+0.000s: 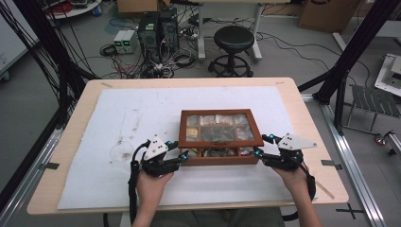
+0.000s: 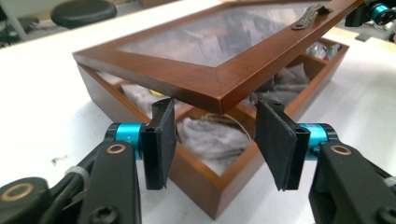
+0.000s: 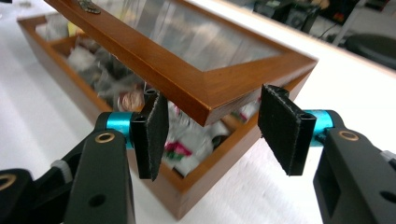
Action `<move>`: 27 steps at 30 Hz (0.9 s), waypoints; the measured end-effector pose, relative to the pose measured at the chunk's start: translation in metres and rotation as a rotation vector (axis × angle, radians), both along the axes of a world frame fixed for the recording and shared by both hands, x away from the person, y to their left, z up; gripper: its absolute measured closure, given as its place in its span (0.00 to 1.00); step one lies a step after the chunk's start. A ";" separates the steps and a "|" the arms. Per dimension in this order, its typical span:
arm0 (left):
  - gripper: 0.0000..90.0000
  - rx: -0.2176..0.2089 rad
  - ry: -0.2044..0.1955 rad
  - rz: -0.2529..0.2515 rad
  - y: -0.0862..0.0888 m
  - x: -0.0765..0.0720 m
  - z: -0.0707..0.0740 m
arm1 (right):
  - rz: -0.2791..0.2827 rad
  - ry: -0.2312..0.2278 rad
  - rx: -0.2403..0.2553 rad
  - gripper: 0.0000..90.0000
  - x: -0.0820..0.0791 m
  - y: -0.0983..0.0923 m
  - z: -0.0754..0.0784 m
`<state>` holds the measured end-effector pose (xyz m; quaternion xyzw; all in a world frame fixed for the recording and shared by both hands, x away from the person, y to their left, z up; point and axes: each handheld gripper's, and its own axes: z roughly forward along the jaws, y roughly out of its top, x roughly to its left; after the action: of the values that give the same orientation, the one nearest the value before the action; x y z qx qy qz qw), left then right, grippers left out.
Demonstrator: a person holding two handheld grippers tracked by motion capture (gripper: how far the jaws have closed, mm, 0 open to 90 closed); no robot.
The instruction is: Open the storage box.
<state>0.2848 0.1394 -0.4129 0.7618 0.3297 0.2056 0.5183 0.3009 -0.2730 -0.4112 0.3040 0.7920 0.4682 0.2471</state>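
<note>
A brown wooden box [image 1: 220, 160] with a glass-panelled lid [image 1: 220, 142] stands on the white mat, several wrapped items in its compartments. The lid [image 2: 187, 81] is tilted up at its near edge above the base [image 2: 201, 184]. My left gripper [image 1: 182, 154] is at the lid's near left corner, and that corner pokes between its pads [image 2: 159, 140], which stand just off the wood. My right gripper [image 1: 263, 145] is at the near right corner, where its pads [image 3: 280, 126] close against both edges of the lid [image 3: 187, 88] above the base [image 3: 205, 182].
The white mat [image 1: 123, 123] covers most of the wooden table [image 1: 80, 109]. A black stool [image 1: 232, 47] and computer towers with cables [image 1: 156, 33] stand on the floor beyond the far edge. A black frame post [image 1: 352, 52] rises at the right.
</note>
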 end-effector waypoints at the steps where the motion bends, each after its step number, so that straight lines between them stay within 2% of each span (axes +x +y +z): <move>1: 0.51 -0.007 -0.008 0.006 0.000 0.001 0.001 | 0.004 -0.007 -0.002 0.51 0.000 0.000 0.002; 4: 0.45 -0.017 -0.033 0.033 0.001 0.004 0.003 | 0.006 -0.028 -0.007 0.52 0.002 0.000 0.006; 9: 0.39 0.025 -0.076 0.056 -0.006 0.013 0.008 | 0.002 -0.055 -0.009 0.52 0.004 0.001 0.013; 12: 0.39 0.043 -0.113 0.070 -0.010 0.018 0.011 | -0.001 -0.069 -0.006 0.52 0.006 0.001 0.018; 13: 0.39 0.046 -0.147 0.078 -0.013 0.022 0.015 | -0.004 -0.083 -0.003 0.52 0.007 0.002 0.022; 14: 0.41 0.046 -0.147 0.078 -0.013 0.022 0.015 | -0.004 -0.083 -0.003 0.52 0.007 0.002 0.022; 16: 0.47 0.048 -0.194 0.084 -0.014 0.026 0.019 | -0.004 -0.090 -0.006 0.51 0.011 0.002 0.027; 24: 0.53 0.040 -0.207 0.091 -0.015 0.031 0.024 | -0.034 -0.106 0.004 0.51 0.018 0.003 0.029; 27: 0.55 0.023 -0.219 0.104 -0.014 0.035 0.028 | -0.046 -0.082 -0.003 0.50 0.029 0.006 0.026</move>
<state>0.3201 0.1254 -0.3846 0.7224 0.3079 0.3181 0.5312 0.3303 -0.2667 -0.3852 0.3024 0.7747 0.4731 0.2907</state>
